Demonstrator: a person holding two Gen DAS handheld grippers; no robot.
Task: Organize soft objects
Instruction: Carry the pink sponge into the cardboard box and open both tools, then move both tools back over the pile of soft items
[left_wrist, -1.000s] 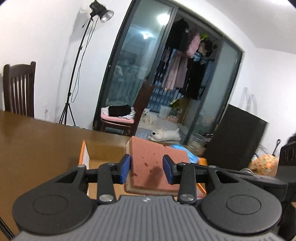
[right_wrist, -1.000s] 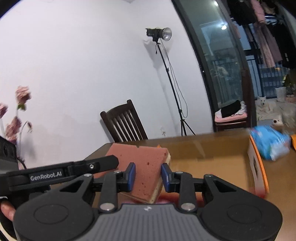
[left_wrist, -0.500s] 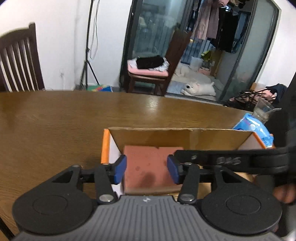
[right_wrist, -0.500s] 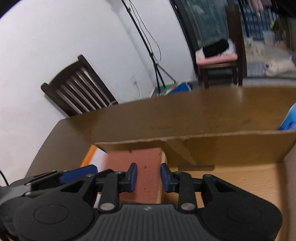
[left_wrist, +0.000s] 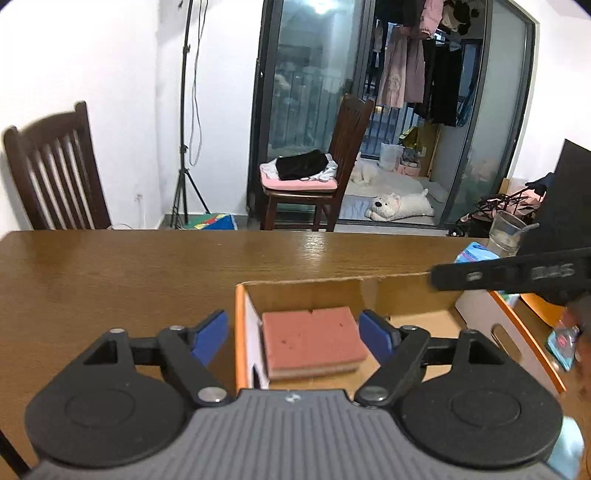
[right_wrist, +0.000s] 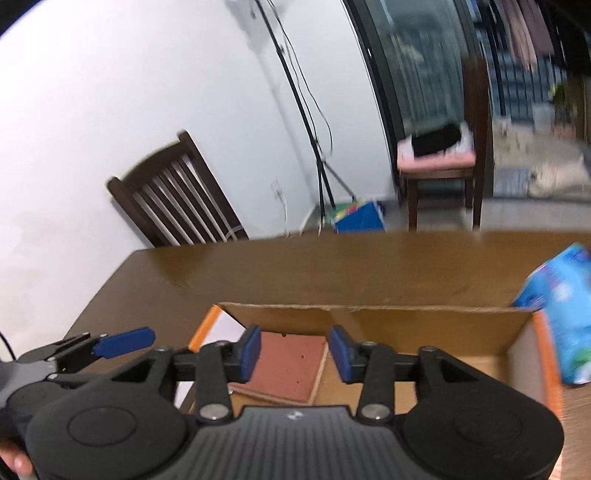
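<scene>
Release step: sponge lying in box between left tool pads, untouched, both tools' jaws opening, right tool half-wide; next, back clear, fetch blue pack.

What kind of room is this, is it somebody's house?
Most likely a home, probably a dining or living room. There is a wooden table with dining chairs around it, clothes hanging behind glass doors on a balcony, and a white dog lying on the floor.

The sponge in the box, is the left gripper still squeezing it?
Apart. In the left wrist view the left gripper is opening, with gaps between both blue pads and the sponge.
</scene>
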